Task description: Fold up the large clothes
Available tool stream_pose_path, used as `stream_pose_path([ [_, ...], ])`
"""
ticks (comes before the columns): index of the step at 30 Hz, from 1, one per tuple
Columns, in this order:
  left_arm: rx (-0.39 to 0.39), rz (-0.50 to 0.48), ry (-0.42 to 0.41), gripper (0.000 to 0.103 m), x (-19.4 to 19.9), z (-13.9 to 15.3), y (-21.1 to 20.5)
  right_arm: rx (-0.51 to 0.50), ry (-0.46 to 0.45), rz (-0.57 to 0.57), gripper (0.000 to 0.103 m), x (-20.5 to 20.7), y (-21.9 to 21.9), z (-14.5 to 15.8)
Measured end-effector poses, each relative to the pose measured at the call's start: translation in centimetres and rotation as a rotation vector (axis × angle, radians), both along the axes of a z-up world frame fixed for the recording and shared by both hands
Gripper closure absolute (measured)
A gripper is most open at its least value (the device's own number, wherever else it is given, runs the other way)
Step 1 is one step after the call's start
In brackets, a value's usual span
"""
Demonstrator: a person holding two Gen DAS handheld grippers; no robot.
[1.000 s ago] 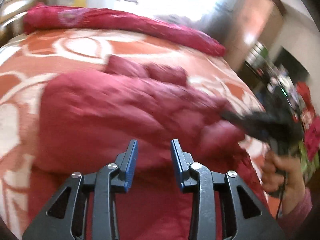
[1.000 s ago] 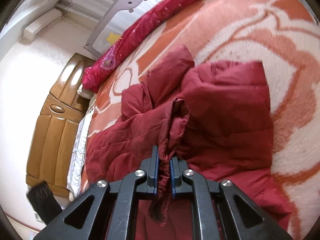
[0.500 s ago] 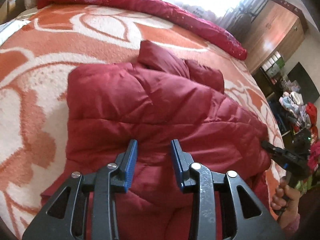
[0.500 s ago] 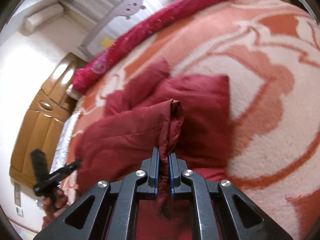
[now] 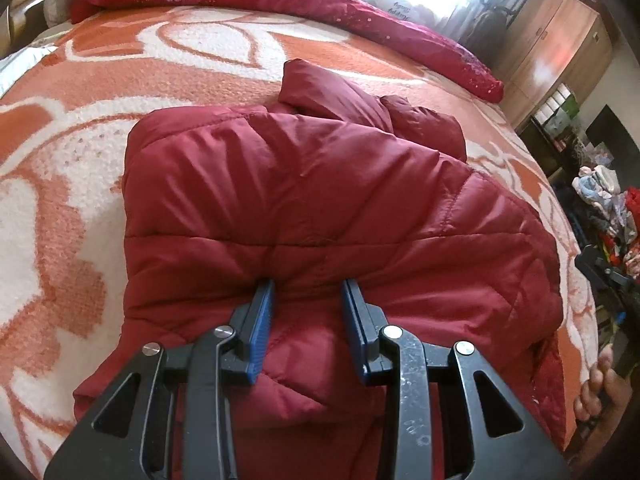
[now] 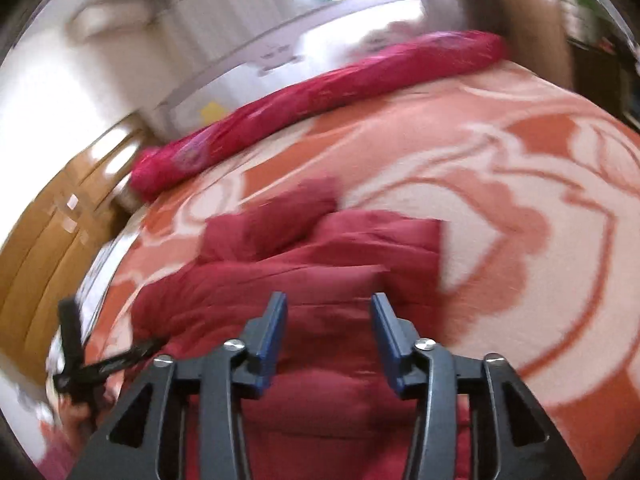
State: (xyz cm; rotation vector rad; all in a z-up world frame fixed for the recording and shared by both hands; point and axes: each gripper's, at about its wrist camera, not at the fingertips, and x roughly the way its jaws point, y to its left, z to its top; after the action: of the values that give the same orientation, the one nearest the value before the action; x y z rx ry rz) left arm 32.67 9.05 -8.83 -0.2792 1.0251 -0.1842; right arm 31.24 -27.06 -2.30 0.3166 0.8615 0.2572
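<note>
A dark red quilted puffer jacket (image 5: 312, 200) lies on the bed, with one side folded over the middle. My left gripper (image 5: 308, 286) is open and empty, its fingertips just above the jacket's near part. My right gripper (image 6: 329, 298) is open and empty above the same jacket (image 6: 320, 280); that view is blurred by motion. The right gripper also shows at the right edge of the left wrist view (image 5: 608, 276), off the jacket's side. The left gripper shows at the lower left of the right wrist view (image 6: 104, 364).
The bed carries an orange and white patterned blanket (image 5: 80, 160). A rolled red quilt (image 5: 304, 4) lies along its far edge. A wooden wardrobe (image 5: 560, 40) stands at the right, with cluttered shelves (image 5: 600, 200) below it. A wooden headboard (image 6: 52, 216) is at the left.
My right gripper has let go of the jacket's edge and opened; the folded side now lies flat on the jacket. The right gripper has pulled back. My left gripper stayed open and moved closer.
</note>
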Motion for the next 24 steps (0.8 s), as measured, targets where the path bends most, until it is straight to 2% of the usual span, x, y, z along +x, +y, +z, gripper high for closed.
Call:
stream_pose_path([
  [3, 0.026, -0.008, 0.000, 0.071, 0.0, 0.0, -0.3, -0.082, 0.061, 0.092, 0.059, 1.1, 3.3, -1.6],
  [5, 0.029, -0.015, -0.002, 0.071, -0.1, 0.1, -0.2, -0.179, 0.163, 0.073, 0.059, 2.3, 3.9, -4.5],
  [6, 0.025, -0.018, -0.003, 0.071, -0.2, 0.3, -0.1, -0.187, 0.199, 0.047, 0.061, 2.5, 3.4, -5.9],
  [8, 0.019, -0.021, -0.005, 0.071, -0.7, 0.8, 0.2, -0.115, 0.221, 0.018, 0.062, 2.6, 2.0, -7.6],
  [10, 0.031, -0.014, -0.018, 0.071, -1.4, 1.6, 0.5, -0.086, 0.223, 0.005, 0.062, 2.5, 1.3, -7.9],
  [13, 0.055, 0.007, -0.060, 0.071, -2.5, 2.7, 1.4, -0.103, 0.219, 0.009, 0.062, 2.4, 1.4, -7.6],
  [18, 0.052, -0.003, 0.044, 0.070, -1.6, -0.1, 2.5, -0.073, 0.220, -0.001, 0.062, 1.8, 0.7, -7.4],
  [21, 0.063, -0.015, 0.049, 0.070, -1.3, -0.6, 2.4, -0.051, 0.218, -0.020, 0.062, 1.1, 0.7, -6.3],
  [24, 0.070, -0.018, 0.053, 0.070, -1.1, -0.8, 2.3, -0.061, 0.176, -0.031, 0.059, 0.5, 1.0, -4.9],
])
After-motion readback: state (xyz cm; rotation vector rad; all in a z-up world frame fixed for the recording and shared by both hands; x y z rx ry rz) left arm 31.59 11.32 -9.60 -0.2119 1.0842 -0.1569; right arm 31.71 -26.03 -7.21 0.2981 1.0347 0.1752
